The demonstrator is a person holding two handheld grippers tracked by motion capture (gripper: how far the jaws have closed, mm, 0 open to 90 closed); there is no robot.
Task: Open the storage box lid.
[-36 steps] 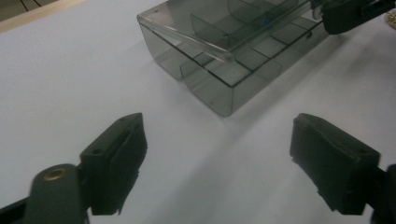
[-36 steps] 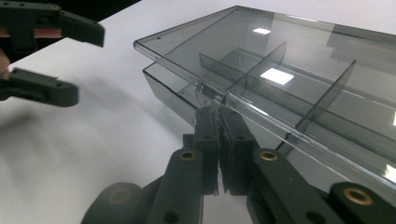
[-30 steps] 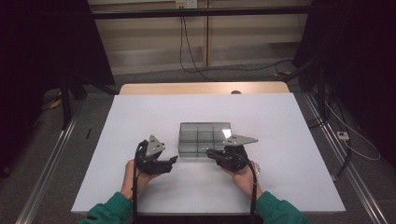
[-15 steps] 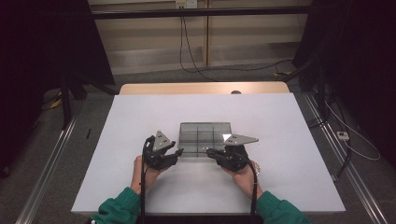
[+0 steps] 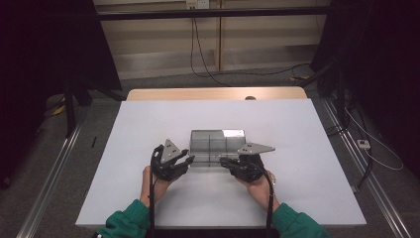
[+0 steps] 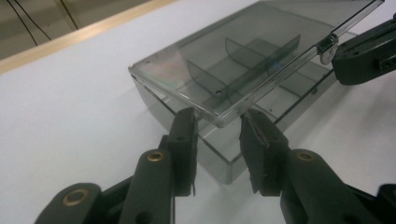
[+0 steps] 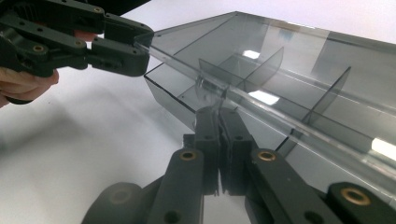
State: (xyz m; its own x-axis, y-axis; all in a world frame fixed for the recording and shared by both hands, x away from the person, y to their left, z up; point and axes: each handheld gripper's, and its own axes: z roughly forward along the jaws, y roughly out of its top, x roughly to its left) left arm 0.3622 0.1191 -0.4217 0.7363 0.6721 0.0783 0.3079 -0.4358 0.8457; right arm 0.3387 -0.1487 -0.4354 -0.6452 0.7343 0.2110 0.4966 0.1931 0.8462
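Compartment box (image 5: 217, 147) of smoky clear plastic sits at frame centre on the white table (image 5: 297, 129). Right gripper (image 7: 218, 122) is clamped on the lid's latch tab (image 6: 328, 43); left gripper (image 6: 218, 132), jaws apart, probably just brackets the lid (image 6: 261, 51) corner. Lift evenly, slowly.

we see a white table (image 5: 297, 129) with a wooden far edge (image 5: 213, 93), grey floor (image 5: 163, 82) beyond, trailing cables (image 5: 208, 59), and dark curtains (image 5: 44, 59) on both sides.

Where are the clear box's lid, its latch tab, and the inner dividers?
lid (image 6: 261, 56), left gripper view, its flat top panel
latch tab (image 6: 328, 44), left gripper view, the clasp on the lid's front edge
inner dividers (image 7: 266, 63), right gripper view, one upright partition
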